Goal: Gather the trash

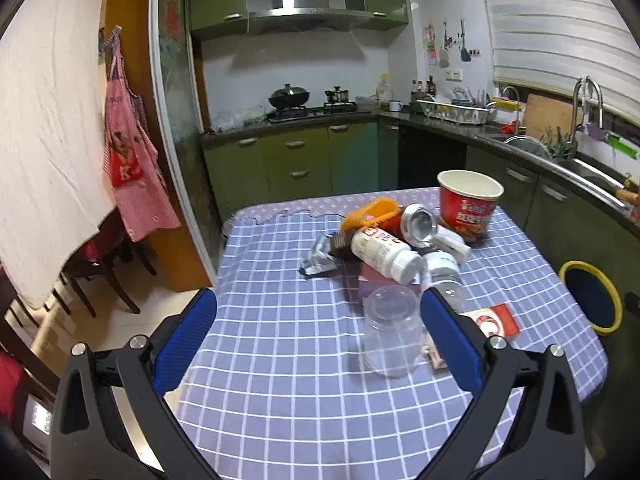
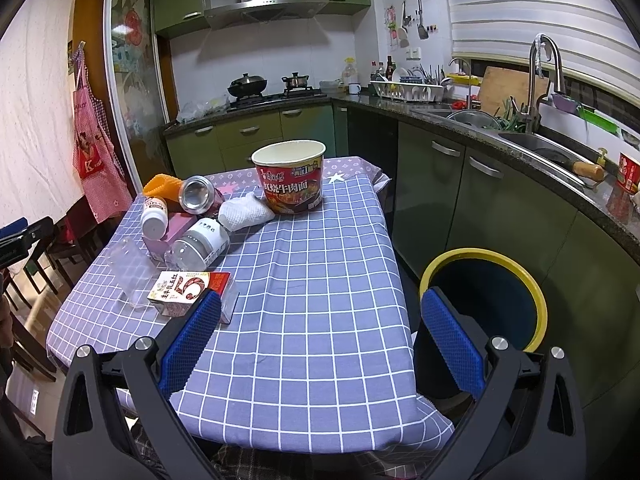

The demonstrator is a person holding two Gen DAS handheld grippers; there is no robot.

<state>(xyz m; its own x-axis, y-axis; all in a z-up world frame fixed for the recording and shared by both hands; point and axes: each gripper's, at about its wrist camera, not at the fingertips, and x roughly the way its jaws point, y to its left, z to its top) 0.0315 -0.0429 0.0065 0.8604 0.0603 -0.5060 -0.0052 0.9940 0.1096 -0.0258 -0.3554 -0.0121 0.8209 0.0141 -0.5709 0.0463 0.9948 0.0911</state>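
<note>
Trash lies on a table with a blue checked cloth (image 1: 288, 360) (image 2: 320, 280): a red noodle cup (image 1: 468, 204) (image 2: 290, 178), a silver can (image 1: 418, 224) (image 2: 198, 194), a white bottle (image 1: 384, 254) (image 2: 154, 216), a clear bottle with a grey label (image 1: 444, 274) (image 2: 198, 246), a clear plastic cup (image 1: 392, 330) (image 2: 130, 274), a small milk carton (image 1: 494, 318) (image 2: 188, 286), an orange piece (image 1: 370, 210) (image 2: 162, 184) and a white crumpled wad (image 2: 244, 210). My left gripper (image 1: 318, 312) is open above the table, the clear cup near its right finger. My right gripper (image 2: 320, 314) is open and empty above the table's near edge.
A dark bin with a yellow rim (image 2: 486, 292) (image 1: 592, 296) stands on the floor right of the table. Green kitchen cabinets and a sink counter (image 2: 520, 136) run behind and to the right. Dark chairs (image 1: 100, 264) stand to the left.
</note>
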